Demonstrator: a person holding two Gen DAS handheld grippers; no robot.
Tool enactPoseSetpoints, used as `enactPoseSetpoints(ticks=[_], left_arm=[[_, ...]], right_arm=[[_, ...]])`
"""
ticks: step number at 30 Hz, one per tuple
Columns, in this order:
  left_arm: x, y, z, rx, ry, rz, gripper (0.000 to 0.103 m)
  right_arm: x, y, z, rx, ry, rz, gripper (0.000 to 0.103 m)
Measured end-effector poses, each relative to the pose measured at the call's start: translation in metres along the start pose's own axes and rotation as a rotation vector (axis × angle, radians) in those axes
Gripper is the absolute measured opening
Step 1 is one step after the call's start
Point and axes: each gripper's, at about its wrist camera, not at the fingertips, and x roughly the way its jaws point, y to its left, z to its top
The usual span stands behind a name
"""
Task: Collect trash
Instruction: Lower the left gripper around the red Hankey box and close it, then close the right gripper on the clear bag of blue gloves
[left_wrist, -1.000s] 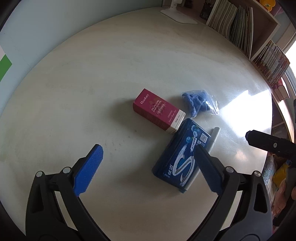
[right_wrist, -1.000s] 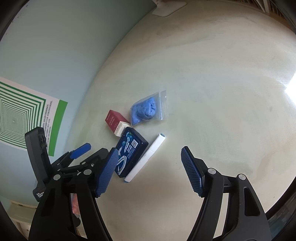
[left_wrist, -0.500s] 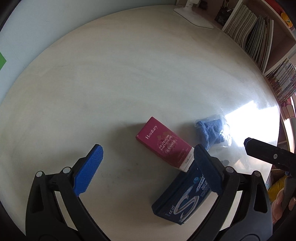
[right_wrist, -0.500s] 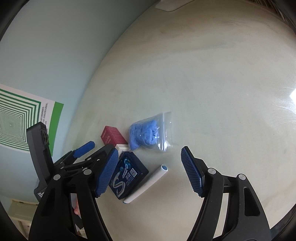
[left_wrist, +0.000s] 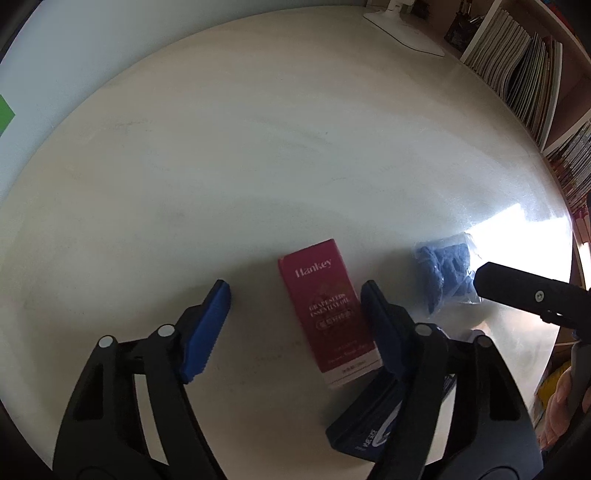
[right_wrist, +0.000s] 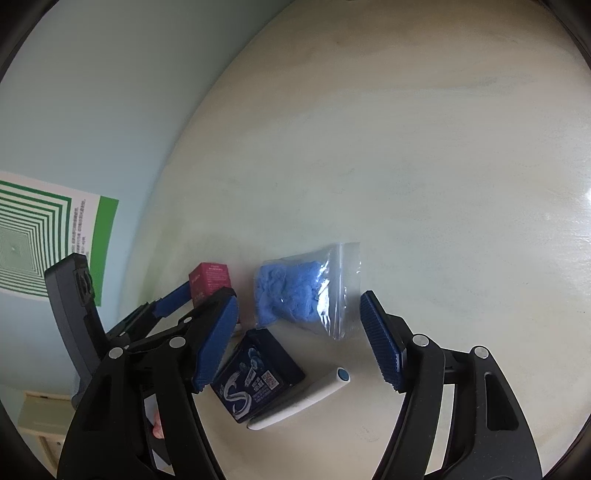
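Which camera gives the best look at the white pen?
The right wrist view: the white pen lies in full sight beside the dark blue pack. The left wrist view shows nothing clear of it; the gripper's finger covers that spot.

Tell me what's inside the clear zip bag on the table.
The clear zip bag holds a crumpled wad of blue material, cloth or glove I cannot tell. Its zipper end looks empty. Anything beneath the wad is covered.

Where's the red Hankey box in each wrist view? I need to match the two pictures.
Left wrist view: red box lies low centre, between the left tool's pads, nearer the right-hand pad.
Right wrist view: red box sits left of centre, partly hidden behind the tools' blue pads.
Shared landmark: the bag of blue material, beside the box.
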Motion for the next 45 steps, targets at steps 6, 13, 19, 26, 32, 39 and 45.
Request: enactPoseSetpoints(ticks=[6,13,19,26,32,39,45], left_arm=[[-0.008,0.023,-0.006,-0.021,-0.006,0.027,0.031],[-0.018,0.049,-0.023,-0.059,-0.005,0.042,0.028],[-0.021,0.054,-0.033,-0.062,-0.006,0.041,0.027],[-0.018,0.040,-0.033,-0.046,-0.003,0.042,0.027],[-0.002,0.016,-0.014,-0.051,-0.004,0.049,0.027],[-0.005,0.031,-0.022,-0.055,-0.001,0.061,0.028],[0.002,0.019,-0.016,-0.040,-0.007,0.064,0.027]], right_arm=[[0.015,0.022,0.000,-0.079,-0.014,-0.097,0.040],[0.020,0.036,-0.006,-0.138,-0.043,-0.111,0.024],[0.017,0.033,-0.016,-0.137,-0.027,-0.111,0.001],[0.006,0.023,-0.026,-0.087,-0.054,-0.087,0.006],[0.000,0.034,-0.017,-0.112,-0.073,-0.076,0.036],[0.009,0.034,-0.010,-0.106,-0.050,-0.072,0.039],[0.006,0.026,-0.016,-0.101,-0.052,-0.095,0.049]])
